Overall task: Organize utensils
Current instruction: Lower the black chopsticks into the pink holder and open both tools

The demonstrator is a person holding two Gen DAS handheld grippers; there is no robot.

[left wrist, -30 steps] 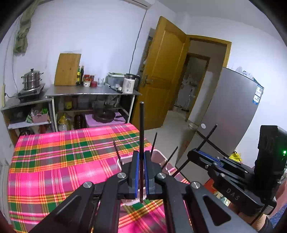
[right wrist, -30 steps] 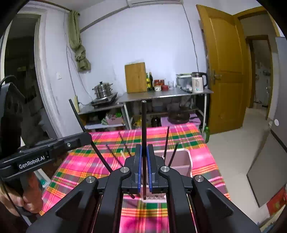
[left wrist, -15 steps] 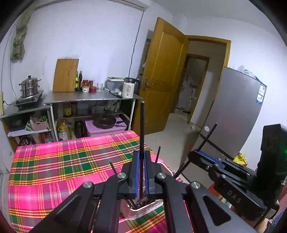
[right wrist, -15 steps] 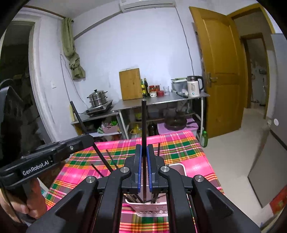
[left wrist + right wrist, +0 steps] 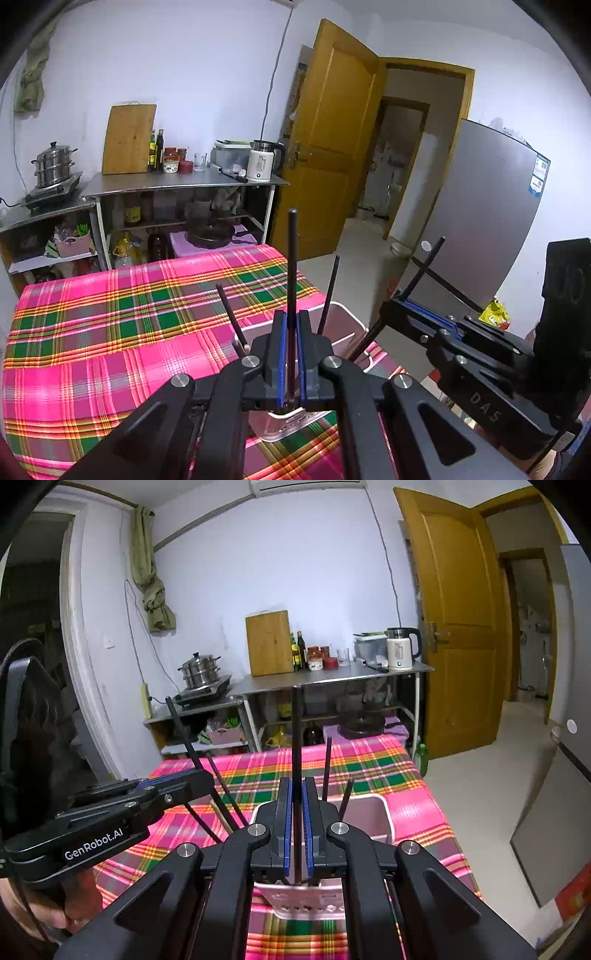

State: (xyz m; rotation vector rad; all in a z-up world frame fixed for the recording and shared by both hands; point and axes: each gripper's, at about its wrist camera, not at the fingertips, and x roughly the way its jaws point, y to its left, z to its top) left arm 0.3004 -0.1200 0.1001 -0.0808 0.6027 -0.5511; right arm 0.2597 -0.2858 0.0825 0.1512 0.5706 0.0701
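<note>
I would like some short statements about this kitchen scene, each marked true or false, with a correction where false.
1. The left tongs are shut on a black chopstick. True.
2. The right tongs are open and hold nothing. False: they are shut on another black chopstick.
3. A pinkish plastic holder stands on the plaid tablecloth. True.
4. The holder contains no chopsticks. False: several dark sticks already stand in it.
5. The cutting board lies flat on the tablecloth. False: it leans upright against the wall on the metal counter.
</note>
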